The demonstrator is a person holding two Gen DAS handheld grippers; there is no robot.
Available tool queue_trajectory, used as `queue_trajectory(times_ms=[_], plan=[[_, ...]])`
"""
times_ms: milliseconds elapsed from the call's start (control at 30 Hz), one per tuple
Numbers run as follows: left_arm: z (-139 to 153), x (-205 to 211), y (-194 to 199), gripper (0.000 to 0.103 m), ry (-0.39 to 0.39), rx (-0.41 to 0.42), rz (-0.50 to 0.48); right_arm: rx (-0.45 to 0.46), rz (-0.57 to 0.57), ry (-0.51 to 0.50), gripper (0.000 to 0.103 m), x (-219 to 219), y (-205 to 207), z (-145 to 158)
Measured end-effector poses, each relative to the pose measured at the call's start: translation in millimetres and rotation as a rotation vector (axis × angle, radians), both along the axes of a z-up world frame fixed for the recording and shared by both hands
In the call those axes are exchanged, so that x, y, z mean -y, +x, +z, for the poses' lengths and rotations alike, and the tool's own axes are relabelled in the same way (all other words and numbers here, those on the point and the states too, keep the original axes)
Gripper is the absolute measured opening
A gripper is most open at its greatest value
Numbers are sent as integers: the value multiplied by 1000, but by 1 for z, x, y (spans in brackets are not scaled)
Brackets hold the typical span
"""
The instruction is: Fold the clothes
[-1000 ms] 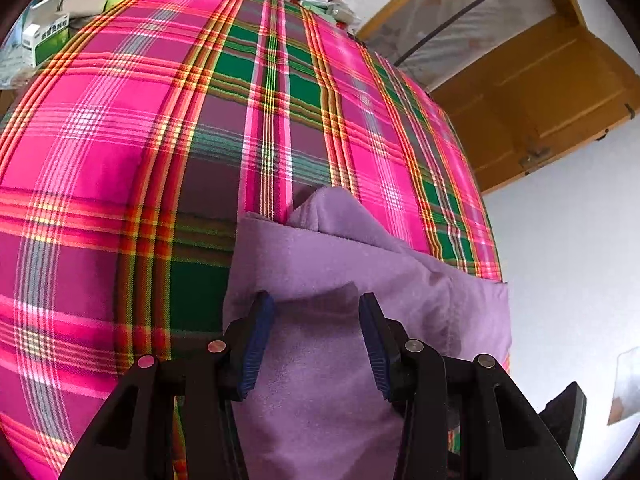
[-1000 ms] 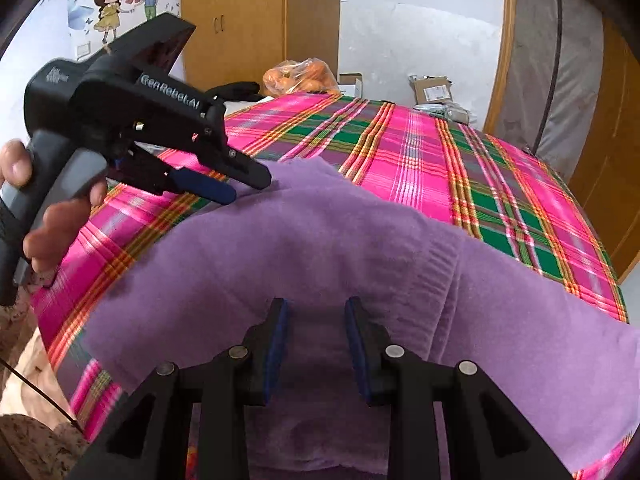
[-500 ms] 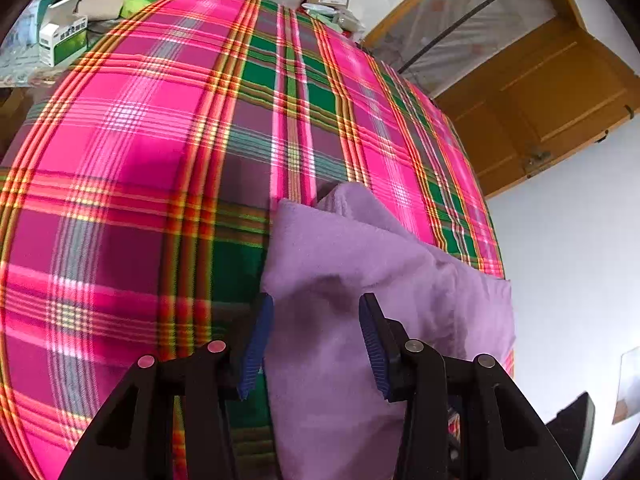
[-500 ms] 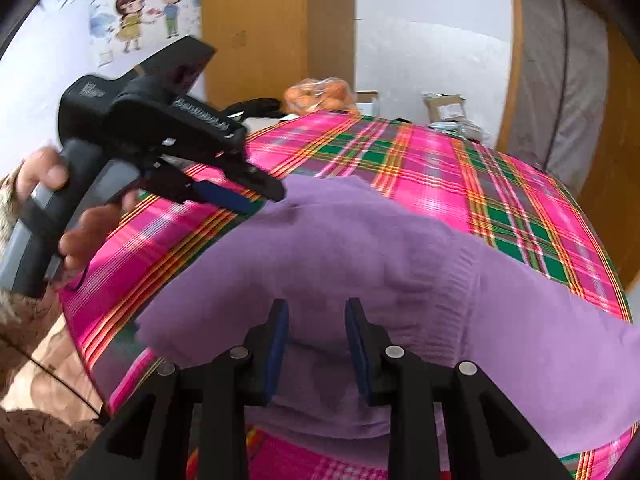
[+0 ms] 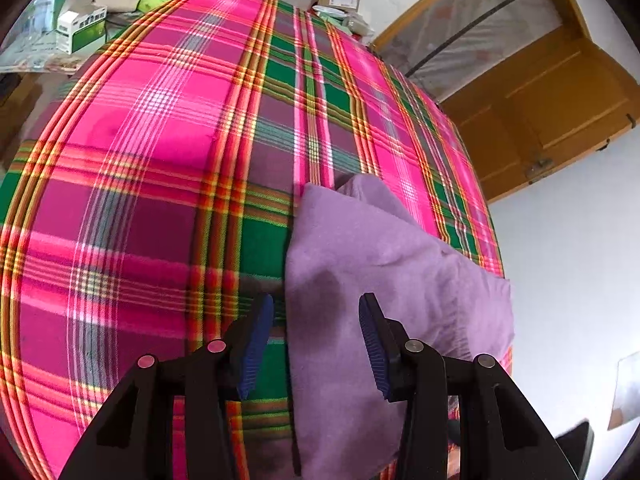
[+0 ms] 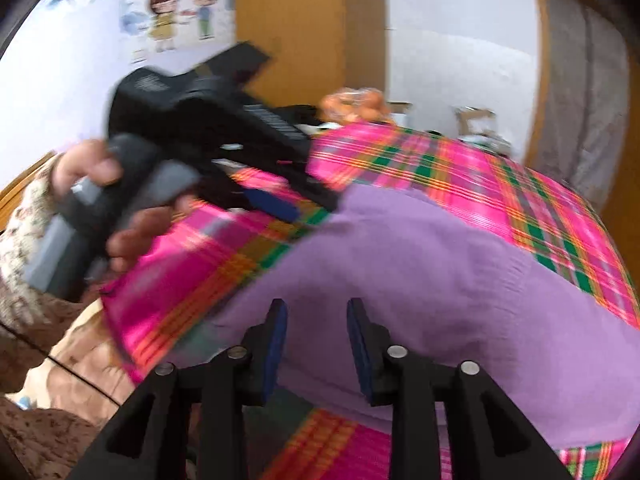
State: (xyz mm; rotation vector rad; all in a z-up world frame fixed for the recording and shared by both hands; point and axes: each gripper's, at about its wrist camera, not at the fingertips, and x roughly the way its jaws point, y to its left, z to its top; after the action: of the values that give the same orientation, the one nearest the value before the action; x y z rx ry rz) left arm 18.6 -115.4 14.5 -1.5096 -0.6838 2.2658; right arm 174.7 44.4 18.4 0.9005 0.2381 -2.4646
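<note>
Purple garment [image 5: 372,280] on plaid cloth [image 5: 160,160]; boxes [image 5: 80,28], blurred, seemingly beyond.

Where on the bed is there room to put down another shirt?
The big bare stretch of plaid bedspread to the left of the purple garment is free, up to the far edge. The strip between the garment and the wooden door looks narrow. The far end is crowded: boxes and a bag of oranges sit beyond it.
</note>
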Motion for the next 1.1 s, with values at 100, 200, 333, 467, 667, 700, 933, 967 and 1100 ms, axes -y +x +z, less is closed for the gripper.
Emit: queue_trajectory(times_ms=[100, 200, 333, 467, 667, 700, 933, 967, 1100], plan=[[-1, 3, 4, 47, -1, 3, 7, -20, 44, 29, 46, 18, 7, -4], [-2, 5, 5, 46, 3, 3, 16, -14, 76, 60, 46, 32, 9, -13], [-4, 8, 7, 46, 9, 11, 33, 7, 99, 109, 46, 47, 10, -26], [-10, 11, 5, 46, 38, 39, 59, -10, 72, 167, 46, 53, 8, -33], [-15, 11, 3, 46, 53, 67, 79, -24, 24, 176, 35, 49, 4, -34], [-16, 10, 3, 47, 54, 69, 79, -20, 23, 161, 28, 50, 0, -32], [-19, 7, 2, 47, 70, 90, 81, -16, 10, 67, 10, 33, 2, -22], [-19, 6, 1, 47, 70, 91, 80, -24, 10, 53, 10, 31, 3, -19], [-21, 0, -4, 47, 91, 103, 68, -43, 7, -5, 10, 25, 12, -8]])
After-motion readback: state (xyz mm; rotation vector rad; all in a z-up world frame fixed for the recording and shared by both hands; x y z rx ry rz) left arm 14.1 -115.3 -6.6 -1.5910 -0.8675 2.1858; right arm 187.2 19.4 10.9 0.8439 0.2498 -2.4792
